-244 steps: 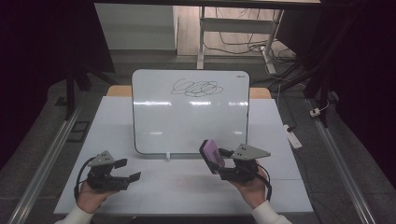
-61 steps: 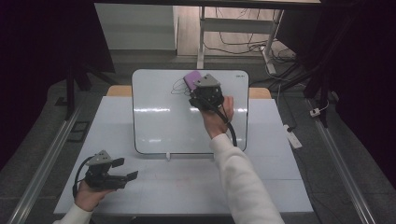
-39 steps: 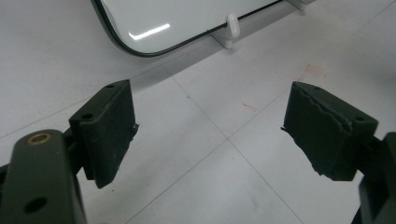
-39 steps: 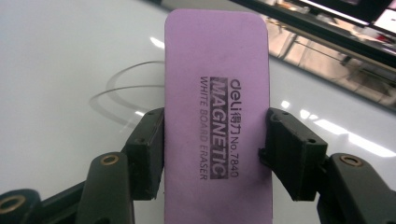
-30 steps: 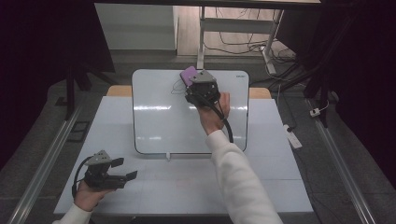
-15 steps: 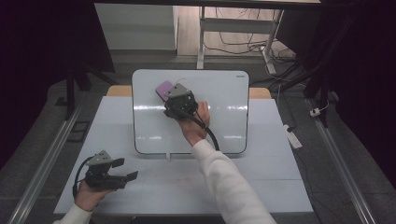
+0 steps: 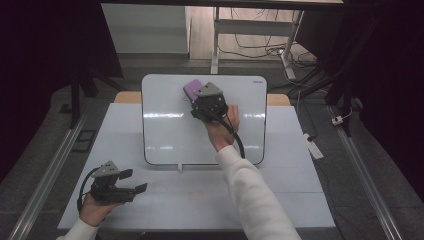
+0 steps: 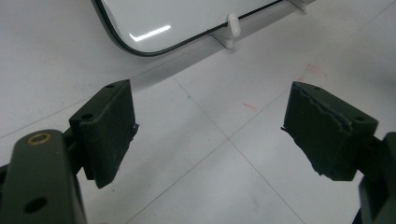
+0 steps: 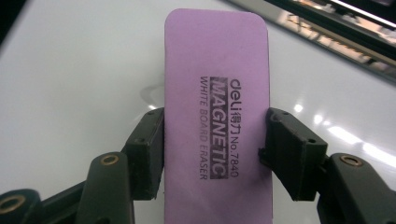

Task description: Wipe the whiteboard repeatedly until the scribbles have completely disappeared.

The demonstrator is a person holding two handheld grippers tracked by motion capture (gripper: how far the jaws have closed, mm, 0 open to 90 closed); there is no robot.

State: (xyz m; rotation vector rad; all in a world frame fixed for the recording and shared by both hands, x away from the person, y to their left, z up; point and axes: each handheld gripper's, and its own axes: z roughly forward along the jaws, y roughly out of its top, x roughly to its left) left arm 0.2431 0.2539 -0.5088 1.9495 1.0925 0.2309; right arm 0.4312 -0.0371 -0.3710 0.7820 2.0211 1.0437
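Eraser [image 9: 217, 112] pinched across its short sides by right gripper [image 7: 209, 104], long axis along the jaws, pressed on whiteboard [image 7: 165, 135] upper centre; left gripper [image 7: 117, 182] spread, idle lower left.

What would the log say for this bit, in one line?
right tongs: shut on purple eraser, at whiteboard top | left tongs: open, holding nothing, by table front edge
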